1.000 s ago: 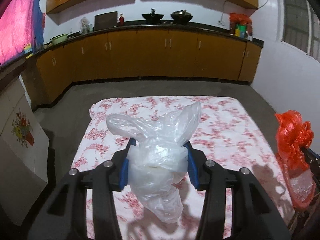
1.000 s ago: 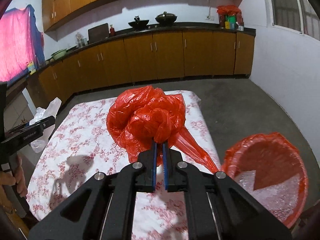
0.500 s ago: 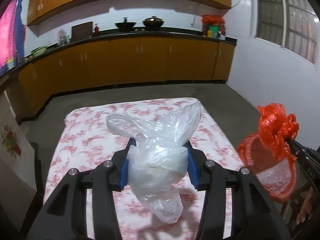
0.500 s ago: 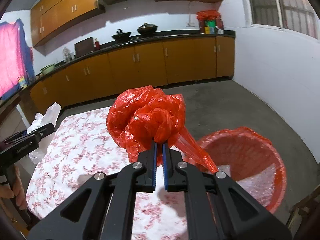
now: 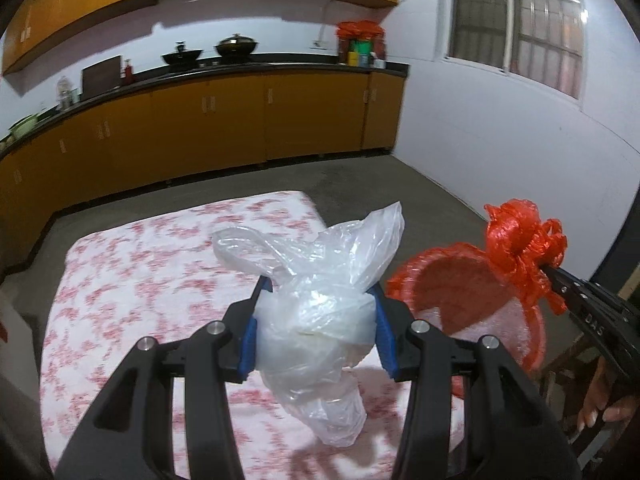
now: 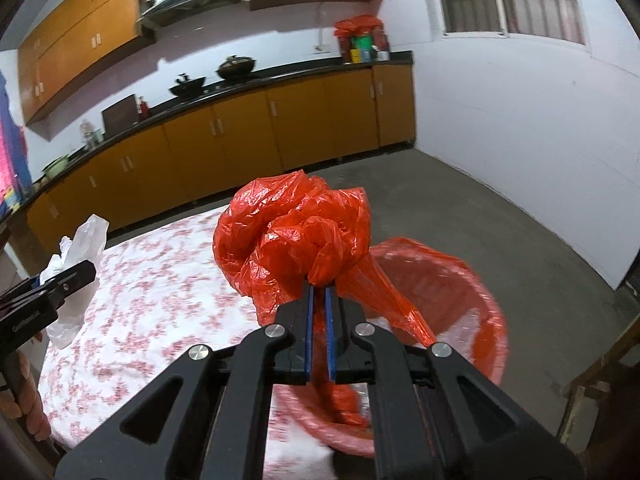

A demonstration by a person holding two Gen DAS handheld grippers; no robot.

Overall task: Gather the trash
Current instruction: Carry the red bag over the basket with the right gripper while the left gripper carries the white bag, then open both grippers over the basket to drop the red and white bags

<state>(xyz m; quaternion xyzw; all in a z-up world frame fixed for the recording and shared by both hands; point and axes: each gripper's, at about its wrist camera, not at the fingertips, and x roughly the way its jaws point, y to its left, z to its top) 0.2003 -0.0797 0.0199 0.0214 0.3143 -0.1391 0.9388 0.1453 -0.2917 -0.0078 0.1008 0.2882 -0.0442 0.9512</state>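
My left gripper (image 5: 318,292) is shut on a crumpled clear plastic bag (image 5: 320,320), held above the flowered table (image 5: 132,292) near its right side. My right gripper (image 6: 318,290) is shut on a knotted red plastic bag (image 6: 292,240), carried over the near rim of a bin lined in red (image 6: 452,304). The left wrist view shows that red bag (image 5: 520,248) and the right gripper (image 5: 546,270) at the right, above the bin (image 5: 452,288). In the right wrist view the clear bag (image 6: 76,264) and the left gripper (image 6: 86,270) show at the left edge.
The bin stands on the floor against the table's right edge. A wooden chair or frame (image 6: 600,376) sits at the bottom right. Orange kitchen cabinets (image 5: 200,132) line the far wall, with bare concrete floor (image 6: 500,220) between. A person's fingers (image 5: 604,412) grip the right handle.
Both grippers have swung to the right with their bags. The bin has come nearer in both views, and the red bag now hangs over it.
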